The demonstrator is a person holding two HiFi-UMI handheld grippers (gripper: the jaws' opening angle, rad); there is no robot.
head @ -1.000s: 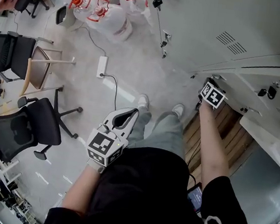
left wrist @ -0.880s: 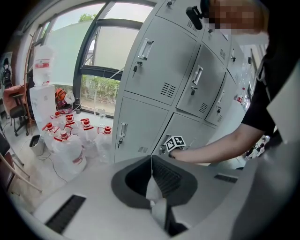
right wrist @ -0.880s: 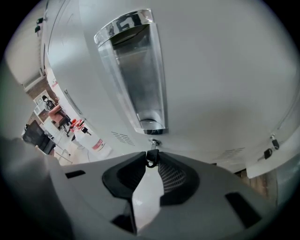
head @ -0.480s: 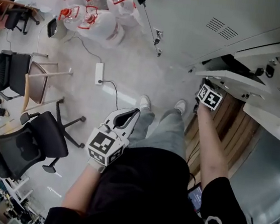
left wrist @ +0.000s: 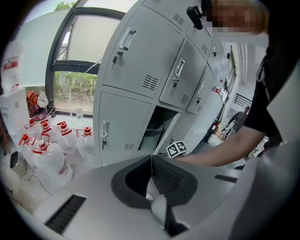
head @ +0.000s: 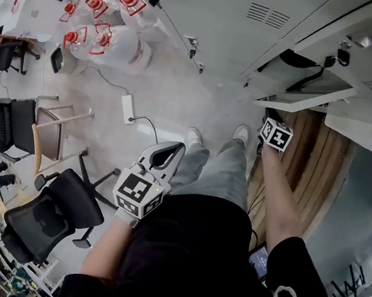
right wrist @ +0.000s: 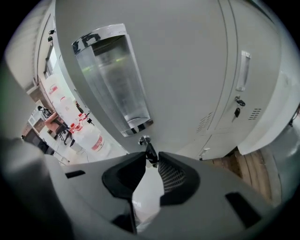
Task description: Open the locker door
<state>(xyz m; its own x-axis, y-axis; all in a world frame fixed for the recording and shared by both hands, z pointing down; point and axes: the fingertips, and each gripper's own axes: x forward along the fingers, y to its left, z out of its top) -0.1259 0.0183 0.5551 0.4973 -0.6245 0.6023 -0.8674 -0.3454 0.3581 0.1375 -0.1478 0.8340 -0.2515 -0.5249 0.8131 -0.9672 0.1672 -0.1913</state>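
The right gripper [right wrist: 152, 161] clamps the black key [right wrist: 150, 152] dead ahead, just below the locker door [right wrist: 197, 70] handle [right wrist: 112, 79]. The left gripper [left wrist: 151, 158], clenched empty, hangs well apart.

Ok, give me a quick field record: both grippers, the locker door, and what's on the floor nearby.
left gripper: jaws together, nothing between them, held by the person's side, away from the lockers
right gripper: jaws closed on the small black key
key: sits in the lock under the chrome recessed handle
grey metal locker door: swung partly out, dark locker interior showing
floor: clear water jugs with red caps, black office chair
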